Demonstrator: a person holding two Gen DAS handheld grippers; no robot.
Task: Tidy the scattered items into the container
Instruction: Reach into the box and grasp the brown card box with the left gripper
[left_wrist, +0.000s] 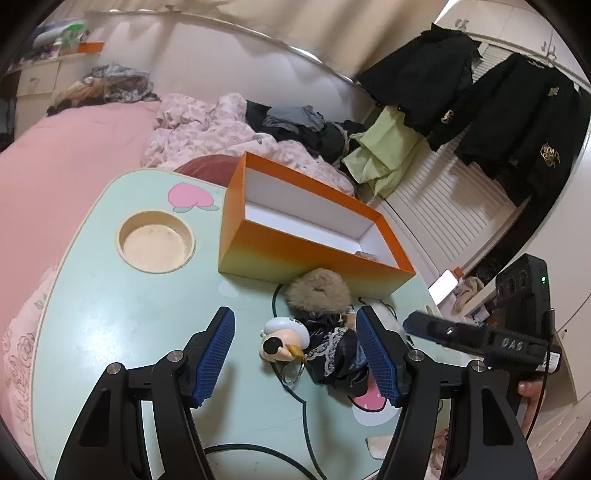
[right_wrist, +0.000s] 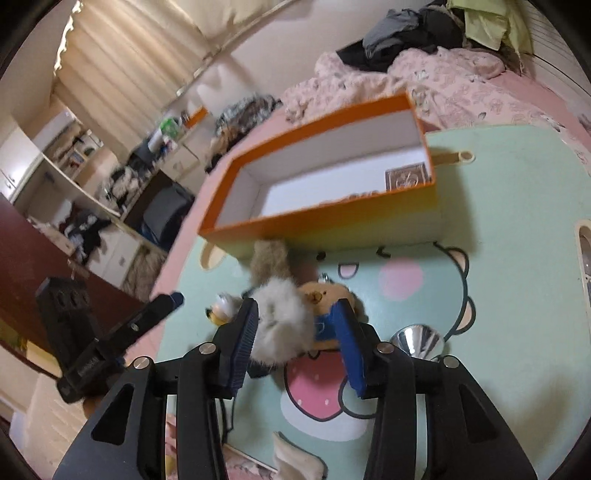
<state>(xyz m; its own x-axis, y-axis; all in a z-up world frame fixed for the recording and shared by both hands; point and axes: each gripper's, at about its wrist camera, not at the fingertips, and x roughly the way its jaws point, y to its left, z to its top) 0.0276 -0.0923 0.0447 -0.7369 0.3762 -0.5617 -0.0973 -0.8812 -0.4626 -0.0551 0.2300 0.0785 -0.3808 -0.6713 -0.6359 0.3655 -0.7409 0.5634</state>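
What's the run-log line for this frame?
left gripper: open over doll | right gripper: open around grey pompom | orange box: nearly empty

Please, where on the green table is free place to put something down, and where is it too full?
Bare table lies between the round cup hole, the orange box and the left gripper. Crowded: in front of the box, where the brown pompom, small doll and dark lace cloth cluster.
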